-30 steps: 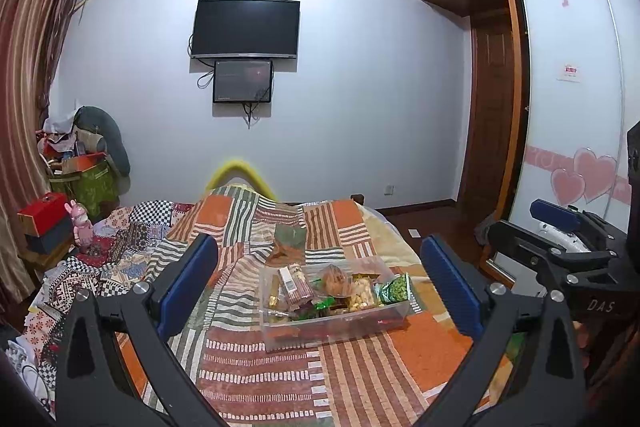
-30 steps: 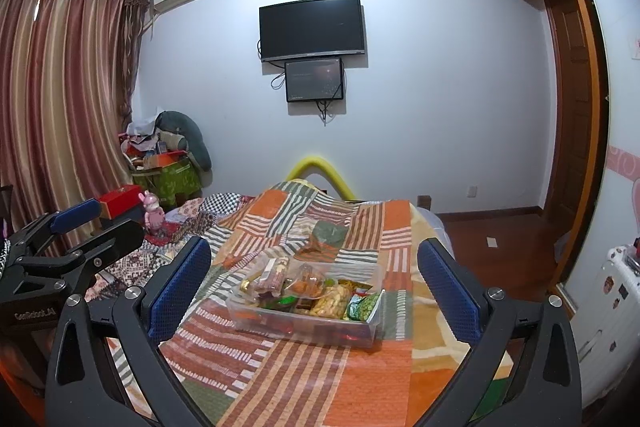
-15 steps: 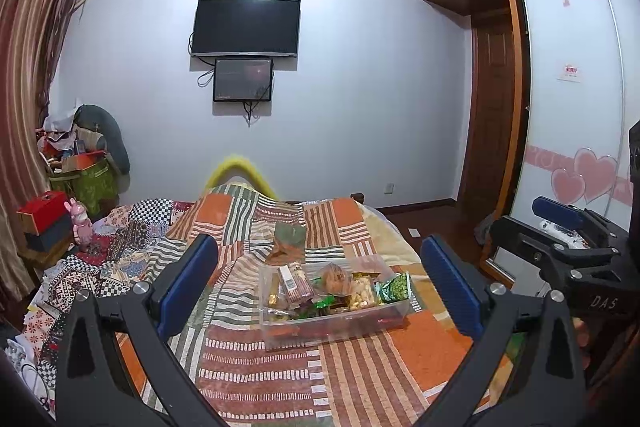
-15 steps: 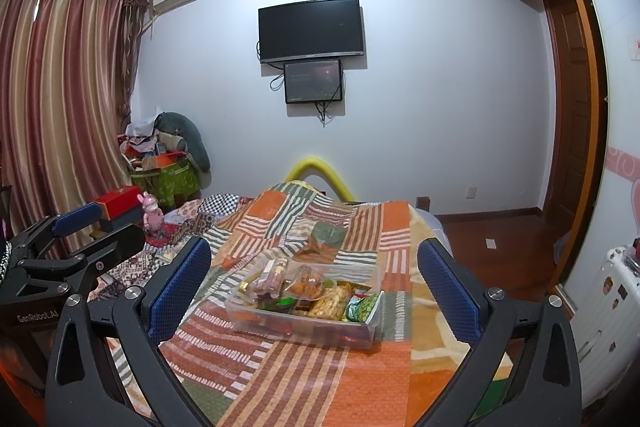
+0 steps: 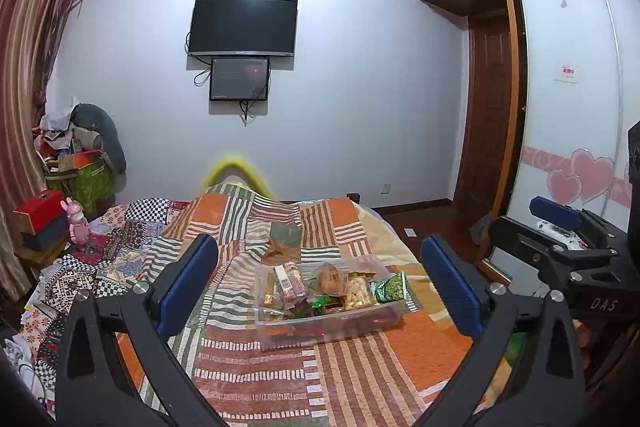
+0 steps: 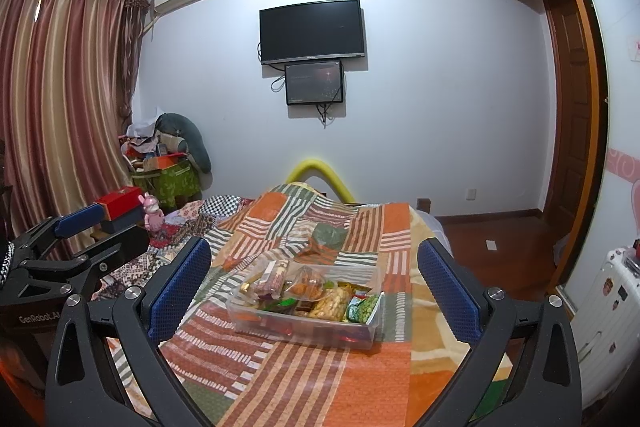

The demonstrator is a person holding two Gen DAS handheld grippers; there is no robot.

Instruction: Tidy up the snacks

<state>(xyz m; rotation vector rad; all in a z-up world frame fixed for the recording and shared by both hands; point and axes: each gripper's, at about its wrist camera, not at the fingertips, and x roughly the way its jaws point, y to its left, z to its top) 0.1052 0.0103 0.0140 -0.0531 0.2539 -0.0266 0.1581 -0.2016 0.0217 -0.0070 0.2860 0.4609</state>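
A clear plastic box (image 5: 320, 329) (image 6: 256, 319) full of several snack packets sits on the patchwork bedspread (image 5: 256, 379) (image 6: 304, 375). A green pea packet (image 5: 390, 287) (image 6: 364, 308) leans at its right end, a pink striped packet (image 5: 290, 281) (image 6: 272, 277) at its left. My left gripper (image 5: 318, 287) is open, held back from the box, nothing between its blue pads. My right gripper (image 6: 314, 287) is open too, equally short of the box and empty. Each gripper shows at the edge of the other's view.
The bed runs toward a white wall with a TV (image 5: 243, 26) and a yellow padded footboard (image 5: 236, 169). A red box (image 5: 40, 213), a pink toy (image 5: 78, 227) and piled bags stand left. A wardrobe (image 5: 568, 107) and a white suitcase (image 6: 612, 307) are right.
Both views have drifted very slightly; the box and snacks lie as before and both grippers stay open.
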